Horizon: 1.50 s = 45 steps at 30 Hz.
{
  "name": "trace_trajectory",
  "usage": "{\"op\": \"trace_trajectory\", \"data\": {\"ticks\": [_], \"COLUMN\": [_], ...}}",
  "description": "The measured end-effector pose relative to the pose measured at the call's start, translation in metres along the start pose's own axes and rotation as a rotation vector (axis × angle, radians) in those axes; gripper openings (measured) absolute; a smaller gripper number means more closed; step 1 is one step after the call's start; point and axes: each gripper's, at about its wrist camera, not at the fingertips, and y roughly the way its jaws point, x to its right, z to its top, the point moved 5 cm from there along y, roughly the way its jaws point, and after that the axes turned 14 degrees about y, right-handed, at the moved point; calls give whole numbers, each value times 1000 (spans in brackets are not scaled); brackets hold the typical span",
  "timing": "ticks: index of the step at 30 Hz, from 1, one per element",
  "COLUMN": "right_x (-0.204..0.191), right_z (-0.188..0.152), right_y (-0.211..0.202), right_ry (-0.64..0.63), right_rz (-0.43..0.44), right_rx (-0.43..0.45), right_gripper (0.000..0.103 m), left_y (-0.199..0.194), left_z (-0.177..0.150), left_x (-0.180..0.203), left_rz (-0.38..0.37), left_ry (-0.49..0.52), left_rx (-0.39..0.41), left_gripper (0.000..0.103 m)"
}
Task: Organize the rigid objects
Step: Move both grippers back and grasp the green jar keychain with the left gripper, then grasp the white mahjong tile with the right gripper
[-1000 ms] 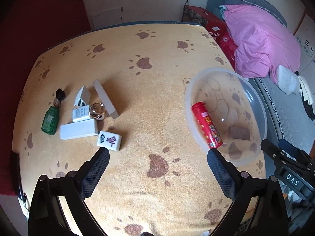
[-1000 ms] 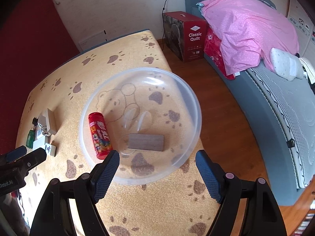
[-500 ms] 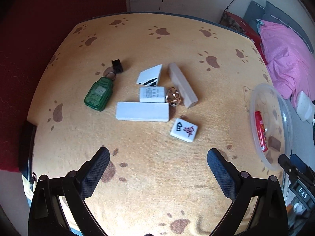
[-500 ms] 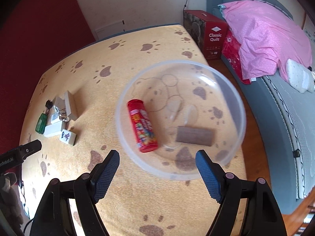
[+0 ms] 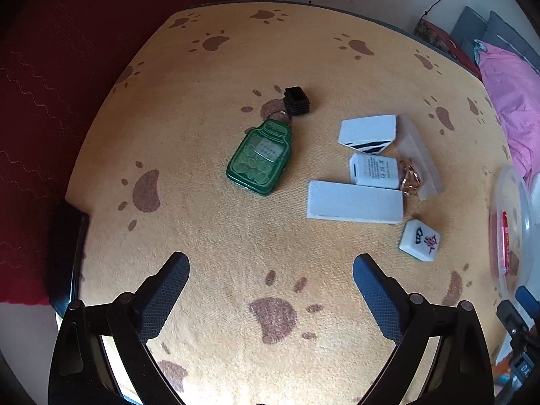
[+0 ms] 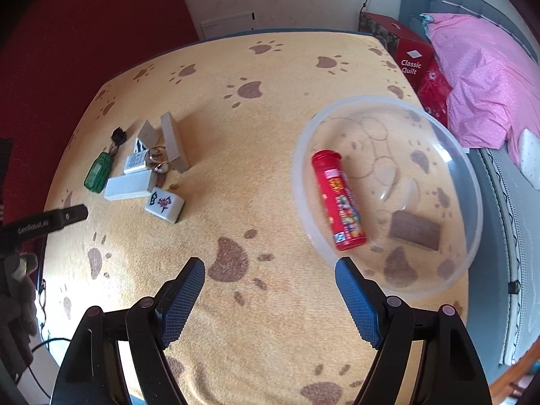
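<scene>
Both the left tongs [image 5: 270, 270] and right tongs [image 6: 270, 276] gape wide and empty, so next comes grabbing the mahjong tile [image 5: 419, 240] for the clear bowl [image 6: 469, 182].

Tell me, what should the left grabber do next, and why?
Probably lower the open left gripper onto the mahjong tile. The bowl already holds a red tube and a brown block, while the tile lies loose on the cloth, nearest of the pile.

Soft daylight, fisheye-bent edges, slight motion blur.
</scene>
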Motion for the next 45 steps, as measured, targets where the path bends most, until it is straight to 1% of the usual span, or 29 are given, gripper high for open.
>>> {"op": "trace_trajectory", "data": {"ticks": [5, 13, 16, 17, 19, 20, 23, 29, 34, 36, 42, 45], "right_x": [-12, -28, -34, -36, -41, -43, -50, -64, -77, -81, -98, -108], "right_z": [-5, -16, -19, -19, -21, -21, -20, -17, -13, -11, -2, 5], "right_y": [6, 19, 24, 25, 27, 29, 33, 43, 53, 58, 69, 76], "right_ry": [-5, -14, -22, -24, -29, -31, -38, -55, -65, -59, -66, -79], "right_rz": [-15, -45, -53, -55, -58, -59, -61, -60, -47, -42, -24, -22], "right_rx": [-23, -63, -74, -78, -82, -85, -88, -99, -112, -125, -131, -127], "right_gripper": [83, 83, 83, 83, 83, 83, 83, 83, 83, 83, 83, 82], "left_y": [14, 37, 45, 47, 54, 57, 63, 65, 64, 63, 60, 57], "left_z": [16, 38, 47, 49, 54, 55, 58, 61, 60, 59, 47, 38], "left_x": [-18, -33, -37, -39, -42, -43, -44, -39, -40, -43, -47, -48], "left_rz": [7, -24, -36, -39, -45, -51, -85, -62, -55, -55, -57, -58], "left_ry": [8, 30, 33, 33, 28, 26, 29, 70, 79, 77, 64, 40], "left_rx": [-1, 1, 5, 5, -2, -7, -11, 15, 34, 43, 51, 49], "left_gripper": [98, 96, 92, 90, 84, 79, 69, 68, 55, 48, 47, 47]}}
